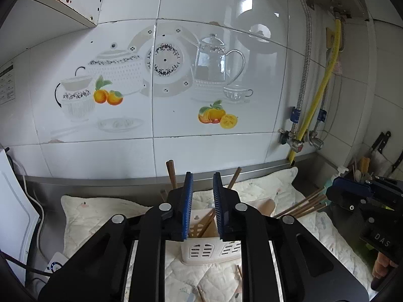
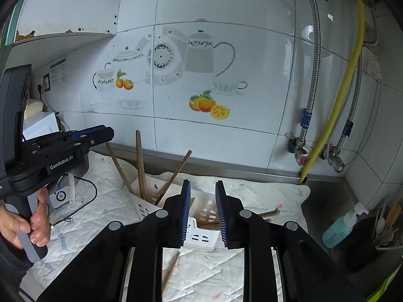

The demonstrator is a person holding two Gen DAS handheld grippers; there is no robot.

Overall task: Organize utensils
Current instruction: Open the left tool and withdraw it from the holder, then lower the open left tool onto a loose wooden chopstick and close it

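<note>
Chopsticks of brown wood (image 2: pixel 141 161) stand in the white slotted plastic holder (image 1: pixel 209 250) on the quilted cream cloth (image 2: pixel 214 271) covering the bench, while left gripper (image 1: pixel 202 206) and right gripper (image 2: pixel 202 214) hover with jaws slightly open, holding nothing.

A steel surface (image 2: pixel 325 201) runs along the tiled wall, with a cream quilted cloth (image 2: pixel 216 271) spread over most of it. On the cloth stand a white slotted utensil holder (image 1: pixel 209 249) and loose wooden chopsticks (image 2: pixel 171 271) near it. At the far right, off the cloth, a teal soap dispenser (image 2: pixel 340 229) stands on bare steel; left, a small white device (image 2: pixel 59 197) with its cable
</note>
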